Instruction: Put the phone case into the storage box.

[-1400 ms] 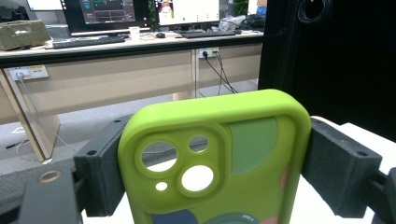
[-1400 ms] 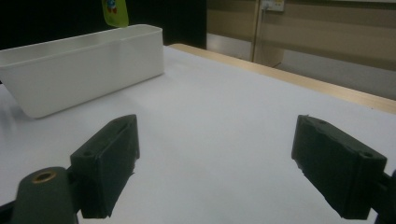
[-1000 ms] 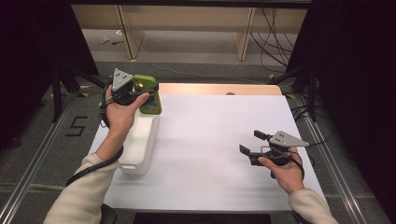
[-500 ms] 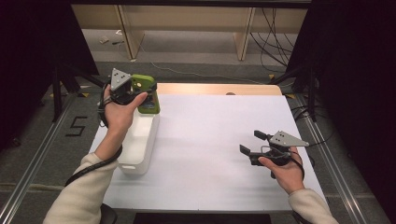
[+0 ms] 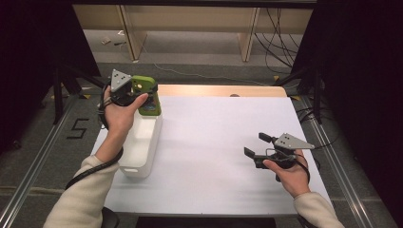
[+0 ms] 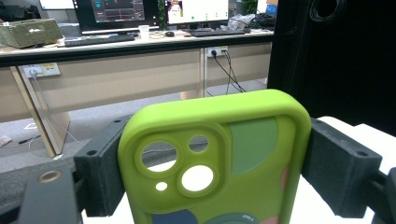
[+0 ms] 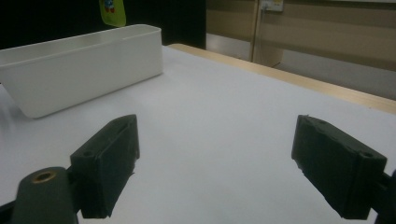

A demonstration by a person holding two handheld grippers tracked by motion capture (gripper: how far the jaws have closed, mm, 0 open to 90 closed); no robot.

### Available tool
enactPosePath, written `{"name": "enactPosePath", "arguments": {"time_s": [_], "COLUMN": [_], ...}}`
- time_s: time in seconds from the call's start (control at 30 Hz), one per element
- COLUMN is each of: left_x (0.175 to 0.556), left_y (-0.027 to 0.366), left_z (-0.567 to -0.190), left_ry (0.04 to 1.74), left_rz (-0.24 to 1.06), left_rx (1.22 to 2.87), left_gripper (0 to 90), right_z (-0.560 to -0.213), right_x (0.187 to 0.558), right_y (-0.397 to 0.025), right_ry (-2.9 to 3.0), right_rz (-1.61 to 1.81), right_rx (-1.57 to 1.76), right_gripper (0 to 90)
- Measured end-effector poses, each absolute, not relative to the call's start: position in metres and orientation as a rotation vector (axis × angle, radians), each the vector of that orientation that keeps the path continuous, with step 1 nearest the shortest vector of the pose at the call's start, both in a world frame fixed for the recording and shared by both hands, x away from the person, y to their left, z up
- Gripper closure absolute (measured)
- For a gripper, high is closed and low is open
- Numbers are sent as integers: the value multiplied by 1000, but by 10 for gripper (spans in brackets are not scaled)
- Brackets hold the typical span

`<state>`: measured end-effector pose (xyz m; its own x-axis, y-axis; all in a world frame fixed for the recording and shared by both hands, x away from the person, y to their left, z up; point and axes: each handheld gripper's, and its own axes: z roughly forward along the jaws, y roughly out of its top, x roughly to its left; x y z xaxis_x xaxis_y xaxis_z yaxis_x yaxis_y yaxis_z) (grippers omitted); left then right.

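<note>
A lime-green phone case with a camera cut-out is held upright in the air over the far end of a white bin. My left gripper is shut on it, one jaw on each long side. In the left gripper view the case stands between the jaws of the left gripper, back face toward the camera. My right gripper rests low over the white table at the right, open with nothing between its jaws. In the right gripper view the right gripper faces the bin and the case.
The white sheet covers the table, with a wooden strip along its far edge. Dark panels stand on both sides. Cables lie on the floor beyond. A desk with monitors stands far off.
The left gripper and the case have drifted very slightly to the left. The right gripper has stayed where it was, still open.
</note>
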<state>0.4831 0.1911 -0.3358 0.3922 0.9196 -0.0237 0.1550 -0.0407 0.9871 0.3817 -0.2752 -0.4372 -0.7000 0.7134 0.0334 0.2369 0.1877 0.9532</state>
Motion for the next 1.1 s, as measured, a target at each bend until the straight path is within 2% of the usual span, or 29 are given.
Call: {"name": "enactPosePath", "arguments": {"time_s": [1.1], "left_x": [487], "left_y": [200], "left_z": [-339], "left_ry": [1034], "left_rz": [847], "left_rx": [1501], "left_gripper": [167], "right_z": [-437], "right_x": [382], "right_y": [-275], "right_ry": [2055], "right_rz": [1522], "right_rx": [889], "right_gripper": [162]}}
